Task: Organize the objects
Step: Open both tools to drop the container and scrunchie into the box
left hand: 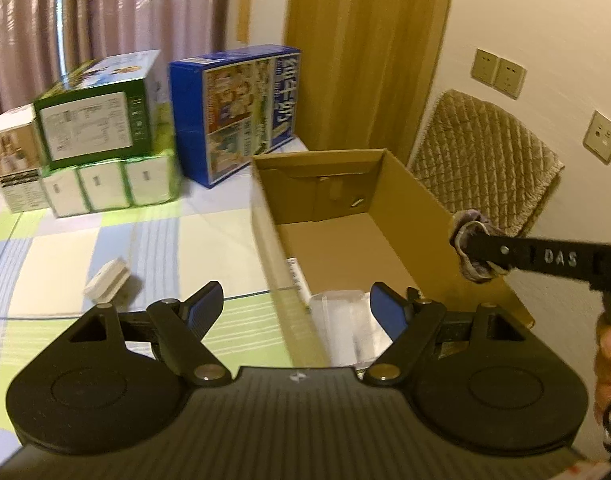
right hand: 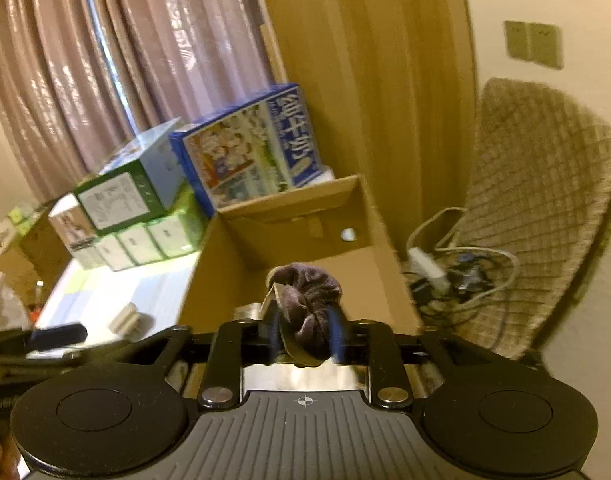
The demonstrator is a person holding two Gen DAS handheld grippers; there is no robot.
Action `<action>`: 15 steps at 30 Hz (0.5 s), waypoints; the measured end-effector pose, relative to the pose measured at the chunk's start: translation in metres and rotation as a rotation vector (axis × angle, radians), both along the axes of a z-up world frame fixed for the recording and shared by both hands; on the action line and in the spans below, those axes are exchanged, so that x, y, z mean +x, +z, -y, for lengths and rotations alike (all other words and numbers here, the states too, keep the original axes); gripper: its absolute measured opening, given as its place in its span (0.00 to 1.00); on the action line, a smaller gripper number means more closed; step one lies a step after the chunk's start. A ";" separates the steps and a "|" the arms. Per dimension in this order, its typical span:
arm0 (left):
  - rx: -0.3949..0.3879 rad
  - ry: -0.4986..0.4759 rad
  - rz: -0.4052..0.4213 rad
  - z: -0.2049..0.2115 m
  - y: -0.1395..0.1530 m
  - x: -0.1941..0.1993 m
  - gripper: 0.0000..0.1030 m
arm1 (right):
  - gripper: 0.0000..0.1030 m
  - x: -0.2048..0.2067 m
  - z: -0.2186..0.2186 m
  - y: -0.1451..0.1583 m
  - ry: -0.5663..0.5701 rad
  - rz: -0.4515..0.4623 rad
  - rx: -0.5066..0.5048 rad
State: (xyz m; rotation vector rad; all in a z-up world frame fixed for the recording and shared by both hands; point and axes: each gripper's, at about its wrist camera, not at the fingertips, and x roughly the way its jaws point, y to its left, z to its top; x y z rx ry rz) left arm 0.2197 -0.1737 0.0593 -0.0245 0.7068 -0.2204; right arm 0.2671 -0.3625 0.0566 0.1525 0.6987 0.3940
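Left wrist view: worktop [left hand: 105, 240] with a pastel checked cover; stacked green cartons [left hand: 105, 148] and a blue carton [left hand: 233, 112] upper left, pink curtains [left hand: 105, 8] behind, a quilted chair [left hand: 485, 160] at right. An open cardboard box [left hand: 345, 216] sits centre, long axis running away from the camera. Left gripper [left hand: 295, 304]: jaws spread wide, holding nothing. A small white block [left hand: 107, 280] lies at lower left.

Right wrist view: right gripper [right hand: 305, 332], jaws pinching a purple scrunchie [right hand: 309, 304], held centre frame over the box's near end, its ring standing roughly upright.
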 end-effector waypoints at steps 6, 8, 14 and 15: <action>0.011 0.046 0.017 -0.028 0.003 -0.017 0.76 | 0.69 0.001 0.002 -0.001 -0.024 -0.027 0.061; 0.007 0.065 0.015 -0.037 0.003 -0.025 0.76 | 0.69 -0.005 0.002 0.000 -0.030 -0.038 0.058; -0.010 0.111 0.018 -0.065 0.009 -0.053 0.80 | 0.75 -0.034 0.000 0.021 -0.016 -0.011 0.071; -0.010 0.115 0.021 -0.070 0.011 -0.059 0.81 | 0.77 -0.040 -0.002 0.025 -0.015 -0.004 0.072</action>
